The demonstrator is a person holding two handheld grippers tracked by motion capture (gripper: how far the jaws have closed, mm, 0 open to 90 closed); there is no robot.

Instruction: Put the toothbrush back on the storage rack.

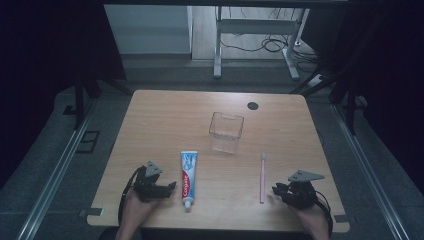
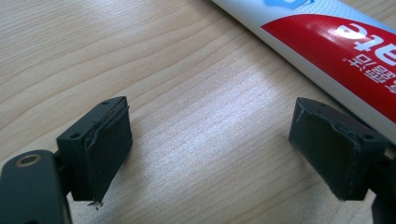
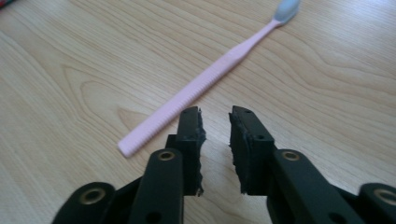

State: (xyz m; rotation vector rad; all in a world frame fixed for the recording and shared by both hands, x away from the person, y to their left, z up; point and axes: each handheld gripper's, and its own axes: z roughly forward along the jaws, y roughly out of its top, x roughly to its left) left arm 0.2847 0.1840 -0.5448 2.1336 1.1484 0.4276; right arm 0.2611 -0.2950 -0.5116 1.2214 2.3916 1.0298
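A Colgate toothpaste tube (image 1: 188,176) lies lengthwise on the wooden table (image 1: 165,120), its cap toward the front edge. My left gripper (image 1: 172,186) rests just left of the tube, jaws wide open. In the left gripper view the left gripper (image 2: 210,140) has bare wood between its pads, and the tube (image 2: 336,51) passes beside the right pad. A pink toothbrush (image 1: 262,177) lies right of centre. My right gripper (image 1: 276,189) sits just right of its handle end. In the right gripper view the right gripper (image 3: 215,114) is open by a narrow gap, empty, with the toothbrush (image 3: 205,84) just left of it.
A clear plastic cup (image 1: 226,131) stands upright in the middle of the table, behind the tube and the brush. A black round cable hole (image 1: 253,105) is at the far edge. Both forearms come in over the front edge.
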